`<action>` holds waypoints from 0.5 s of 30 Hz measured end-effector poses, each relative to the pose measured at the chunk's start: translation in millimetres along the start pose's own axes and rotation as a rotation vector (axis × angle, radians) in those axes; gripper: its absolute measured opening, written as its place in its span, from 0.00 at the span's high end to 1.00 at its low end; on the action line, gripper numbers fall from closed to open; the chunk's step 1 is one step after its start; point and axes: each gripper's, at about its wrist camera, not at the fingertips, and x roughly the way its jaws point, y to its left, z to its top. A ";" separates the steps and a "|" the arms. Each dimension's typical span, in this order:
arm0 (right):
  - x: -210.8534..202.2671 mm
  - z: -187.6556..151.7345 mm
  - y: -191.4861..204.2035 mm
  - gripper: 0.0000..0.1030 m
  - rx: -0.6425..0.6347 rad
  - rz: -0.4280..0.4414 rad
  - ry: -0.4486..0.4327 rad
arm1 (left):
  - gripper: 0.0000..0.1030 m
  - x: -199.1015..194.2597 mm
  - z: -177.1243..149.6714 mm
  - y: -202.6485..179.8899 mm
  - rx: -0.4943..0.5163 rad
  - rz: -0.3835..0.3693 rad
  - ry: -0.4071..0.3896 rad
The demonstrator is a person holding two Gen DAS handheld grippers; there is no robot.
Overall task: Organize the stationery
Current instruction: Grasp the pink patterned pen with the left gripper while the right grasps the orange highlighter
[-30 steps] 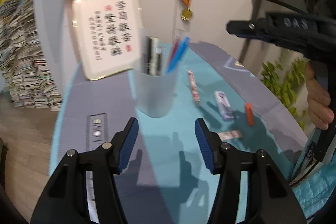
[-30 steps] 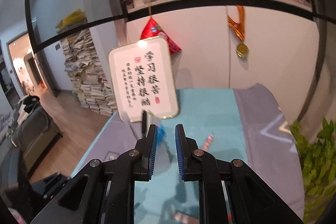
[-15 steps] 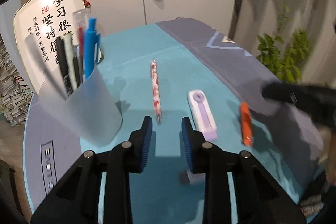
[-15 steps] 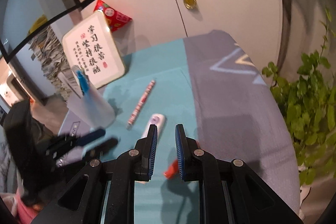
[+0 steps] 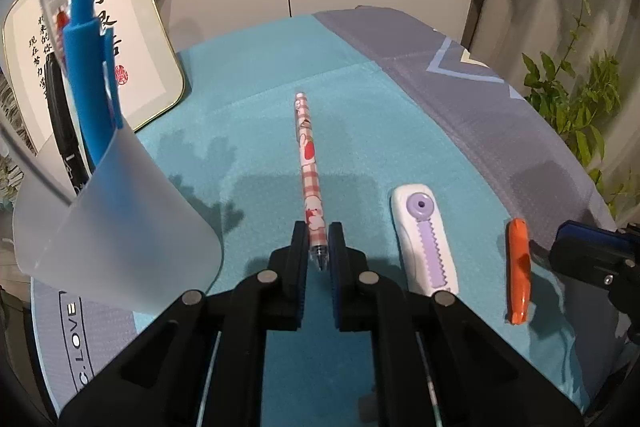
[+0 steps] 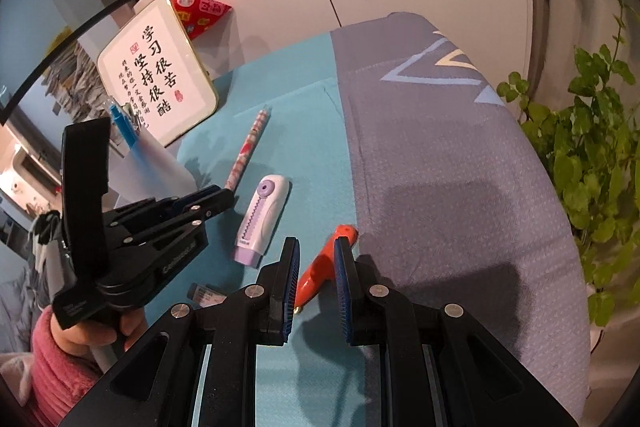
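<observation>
The left gripper (image 5: pixel 319 241) has its jaws closed on the checked pen (image 5: pixel 309 163) at its tip end, presumably for the cup (image 5: pixel 116 227); the right gripper (image 6: pixel 317 265), jaws open, straddles the orange pen (image 6: pixel 324 267).

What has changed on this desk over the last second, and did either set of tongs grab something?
The left tongs swung down from the frosted plastic pen cup, narrowed, and now straddle the tip of the pink checked pen. The right tongs dropped from facing the wall and now flank the orange marker, gripping nothing. The white-and-purple correction tape, both pens and the cup lie unmoved.
</observation>
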 end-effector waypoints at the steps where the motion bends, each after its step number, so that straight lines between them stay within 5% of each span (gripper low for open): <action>1: 0.7 -0.4 0.8 0.84 0.003 0.000 0.005 | 0.93 -2.9 -2.3 0.0 0.000 -0.009 0.004; 9: 7.0 1.5 -0.5 0.83 0.056 -0.031 0.048 | 0.93 -60.6 -58.2 10.9 0.044 -0.041 -0.013; 12: 10.8 3.2 -5.7 0.65 0.110 -0.035 0.065 | 0.93 -77.9 -88.4 21.7 0.043 -0.045 0.008; 15: 15.2 5.1 -6.3 0.64 0.144 -0.043 0.082 | 0.93 -90.7 -118.0 31.2 0.018 -0.074 0.054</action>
